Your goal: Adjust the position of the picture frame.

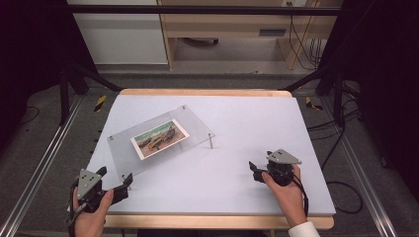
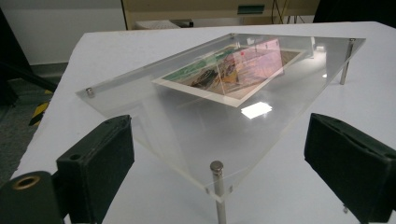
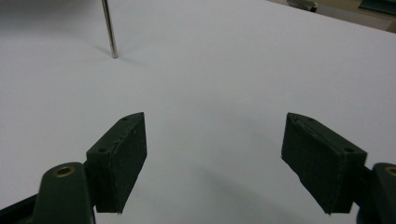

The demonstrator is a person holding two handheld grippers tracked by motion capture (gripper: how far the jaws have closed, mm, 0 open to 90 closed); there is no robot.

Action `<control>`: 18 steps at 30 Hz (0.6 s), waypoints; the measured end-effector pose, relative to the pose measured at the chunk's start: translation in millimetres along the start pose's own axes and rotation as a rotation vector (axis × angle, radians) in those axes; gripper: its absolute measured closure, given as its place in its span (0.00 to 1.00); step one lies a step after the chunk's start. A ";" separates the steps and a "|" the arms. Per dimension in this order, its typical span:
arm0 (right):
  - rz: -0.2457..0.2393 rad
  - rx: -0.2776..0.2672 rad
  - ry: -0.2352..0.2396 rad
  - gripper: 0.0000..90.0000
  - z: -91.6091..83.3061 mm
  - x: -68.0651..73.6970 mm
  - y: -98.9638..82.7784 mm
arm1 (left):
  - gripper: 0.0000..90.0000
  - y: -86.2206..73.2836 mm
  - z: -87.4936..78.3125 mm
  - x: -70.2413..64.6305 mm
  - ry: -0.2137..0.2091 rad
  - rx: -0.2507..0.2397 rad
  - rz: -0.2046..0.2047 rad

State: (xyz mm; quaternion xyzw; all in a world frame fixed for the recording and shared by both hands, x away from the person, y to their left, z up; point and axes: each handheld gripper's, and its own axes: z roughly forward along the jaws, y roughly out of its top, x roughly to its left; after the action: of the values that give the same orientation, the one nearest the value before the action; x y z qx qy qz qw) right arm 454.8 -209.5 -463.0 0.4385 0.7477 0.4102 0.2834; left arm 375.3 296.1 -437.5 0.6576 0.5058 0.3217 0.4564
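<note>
A clear acrylic plate (image 1: 192, 126) stands on thin metal legs at the table's centre left. A colour photo card (image 1: 160, 138) lies flat at its middle. In the left gripper view the plate (image 2: 140, 98) fills the middle, with the card (image 2: 229, 70) and a screw-topped corner leg (image 2: 217, 186) close ahead. My left gripper (image 1: 115, 176) sits at the plate's near left corner, open and holding nothing, its jaws (image 2: 219, 126) wide on either side of that corner without touching it. My right gripper (image 1: 261, 163) rests at the near right, open (image 3: 215, 116) over bare table.
The white table top (image 1: 247, 118) has a wooden edge at front and back. One plate leg (image 3: 109, 28) stands ahead and left of the right gripper. Black frame posts and cables flank the table, and cabinets stand beyond its far edge.
</note>
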 end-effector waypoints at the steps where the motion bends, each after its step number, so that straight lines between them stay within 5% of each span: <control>1: 0.005 0.003 -0.005 0.25 0.1 0.0 -0.4 | 0.09 -1.4 -2.4 2.4 0.002 0.012 0.000; 4: 0.010 0.005 0.003 0.26 0.1 0.2 -0.5 | 0.09 -3.2 -4.7 4.1 -0.004 0.015 0.006; 7: 0.006 0.007 0.006 0.29 -0.2 -0.1 -0.8 | 0.09 -7.7 -7.2 5.6 0.026 0.028 0.078; 14: -0.007 0.000 0.003 0.30 -0.1 -1.1 -1.0 | 0.08 -14.3 -9.2 13.2 0.072 0.035 0.130; 18: -0.020 -0.003 -0.004 0.30 -0.2 -1.5 -0.7 | 0.08 -19.2 -11.2 16.1 0.061 0.040 0.147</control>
State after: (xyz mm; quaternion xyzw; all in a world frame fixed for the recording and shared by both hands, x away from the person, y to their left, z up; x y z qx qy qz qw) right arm 455.1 -211.1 -463.4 0.4315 0.7508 0.4077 0.2897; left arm 362.8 315.9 -451.7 0.6919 0.4762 0.3642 0.4023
